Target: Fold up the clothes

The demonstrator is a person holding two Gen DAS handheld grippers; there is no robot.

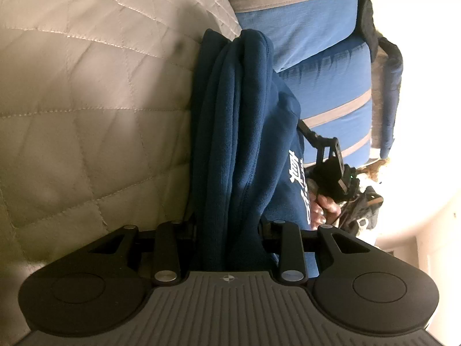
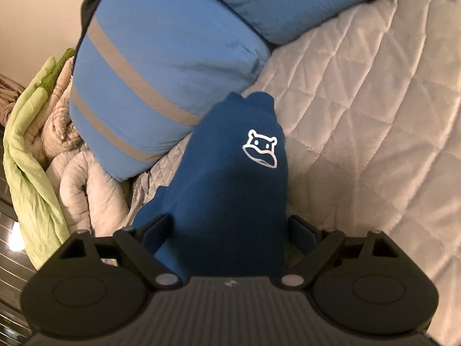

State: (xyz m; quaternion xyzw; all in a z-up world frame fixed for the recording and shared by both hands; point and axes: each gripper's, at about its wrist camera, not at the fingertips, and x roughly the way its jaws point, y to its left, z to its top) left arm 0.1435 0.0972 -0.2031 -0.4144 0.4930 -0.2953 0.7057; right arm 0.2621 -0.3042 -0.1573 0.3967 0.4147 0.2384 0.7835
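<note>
Sweatshirt (image 2: 230, 190) hangs bunched mid-frame over the quilt (image 2: 360, 109), layers doubled. Your left gripper (image 1: 230, 227) and right gripper (image 2: 230, 225) both clamp it. Stage unclear; it isn't laid flat.

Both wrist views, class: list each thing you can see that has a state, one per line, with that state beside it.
Navy sweatshirt: bunched, gripped at two places, hanging over the bed.
Left tongs: shut on a thick fold of the sweatshirt.
Right tongs: fabric fills the gap between the fingers; grip unclear.
Blue striped pillows: lying on the bed.
Quilted bedspread: spread flat.
Green blanket: crumpled at the bed's edge.
</note>
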